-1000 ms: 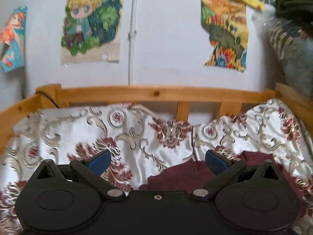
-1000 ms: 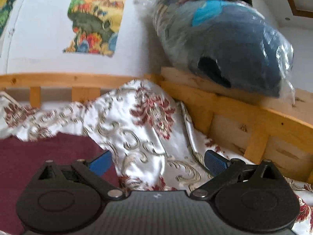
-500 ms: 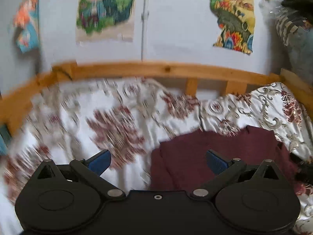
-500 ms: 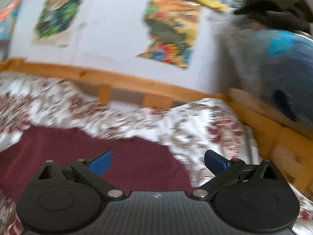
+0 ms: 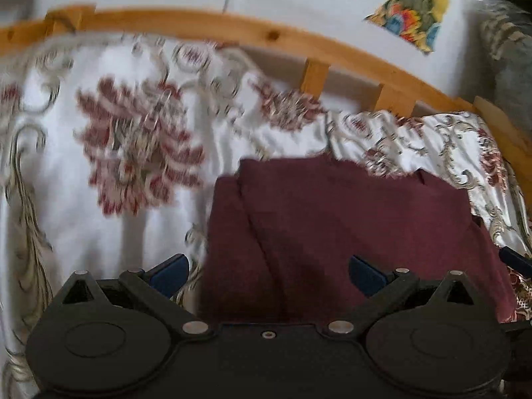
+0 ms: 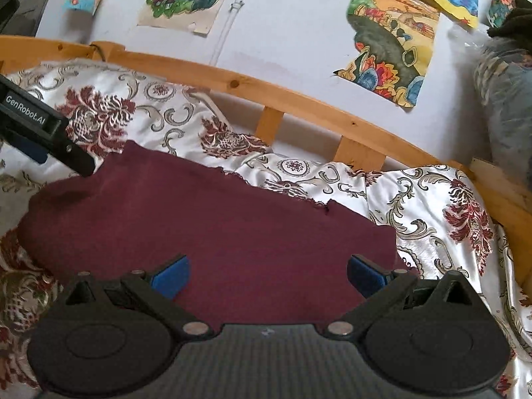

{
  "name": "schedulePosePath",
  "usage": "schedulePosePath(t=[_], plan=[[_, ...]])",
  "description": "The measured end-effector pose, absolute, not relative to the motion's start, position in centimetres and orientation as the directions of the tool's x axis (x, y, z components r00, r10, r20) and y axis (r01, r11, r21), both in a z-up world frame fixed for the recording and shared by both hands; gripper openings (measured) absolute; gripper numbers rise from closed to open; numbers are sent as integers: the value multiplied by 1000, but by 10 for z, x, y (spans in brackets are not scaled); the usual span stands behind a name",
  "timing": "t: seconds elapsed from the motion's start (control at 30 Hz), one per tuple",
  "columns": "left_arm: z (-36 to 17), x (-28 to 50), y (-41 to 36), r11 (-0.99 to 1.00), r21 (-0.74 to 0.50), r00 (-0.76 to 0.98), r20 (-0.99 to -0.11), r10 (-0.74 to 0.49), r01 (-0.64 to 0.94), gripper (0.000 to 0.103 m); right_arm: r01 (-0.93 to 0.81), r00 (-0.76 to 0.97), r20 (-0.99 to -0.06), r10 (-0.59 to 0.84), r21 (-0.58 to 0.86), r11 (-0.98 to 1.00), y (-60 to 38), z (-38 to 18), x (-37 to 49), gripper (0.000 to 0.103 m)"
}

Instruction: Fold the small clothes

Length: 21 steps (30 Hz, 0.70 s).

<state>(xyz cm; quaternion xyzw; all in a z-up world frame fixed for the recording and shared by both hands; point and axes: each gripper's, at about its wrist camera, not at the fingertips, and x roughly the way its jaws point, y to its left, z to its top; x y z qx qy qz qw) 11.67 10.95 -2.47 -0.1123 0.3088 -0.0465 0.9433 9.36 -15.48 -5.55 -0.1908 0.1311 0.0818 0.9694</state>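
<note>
Right gripper (image 6: 267, 274): jaws spread wide, nothing held between the blue pads (image 6: 171, 274). It is poised over the near edge of the garment (image 6: 212, 226), with maroon cloth filling the whole gap between the fingers. Contact with the cloth cannot be told from this view.

Left gripper (image 5: 267, 271): jaws likewise wide apart and empty. Its left pad (image 5: 169, 271) is seen over the bedspread (image 5: 99, 199); its right pad is seen over the garment (image 5: 349, 226). The garment's left edge therefore falls between the fingers. This view is motion-blurred. In the right wrist view the left gripper (image 6: 36, 126) is seen at the far left, its tip just beside the garment's far-left corner.

Garment: laid roughly flat on the bedspread (image 6: 432, 206), long axis running left to right, the far edge slanting from far left to nearer right. A crease down its left part is noted in the left wrist view, so a layer may already be turned in there.

Judgement: the garment lies ahead of and below both grippers. The left edge is nearer the left gripper, the right end nearer the right one. A grasp at each end, across the long axis, is what the next fold appears to call for.

Beyond the bedspread a wooden rail (image 6: 299, 99) is seen.
</note>
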Motion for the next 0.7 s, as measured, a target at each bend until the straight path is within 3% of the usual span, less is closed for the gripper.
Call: schedulePosePath(t=[0.4,0.7], plan=[[-53,137,141,899,-433,709,-655,-261,-70,102,-136,961,-276,14,-426,894,-150,-82,106,103],[-52,137,135,909,-418,703,-650,-289,-13,102,-159,947,-320,26,-397,904,-153,-89,111,103]])
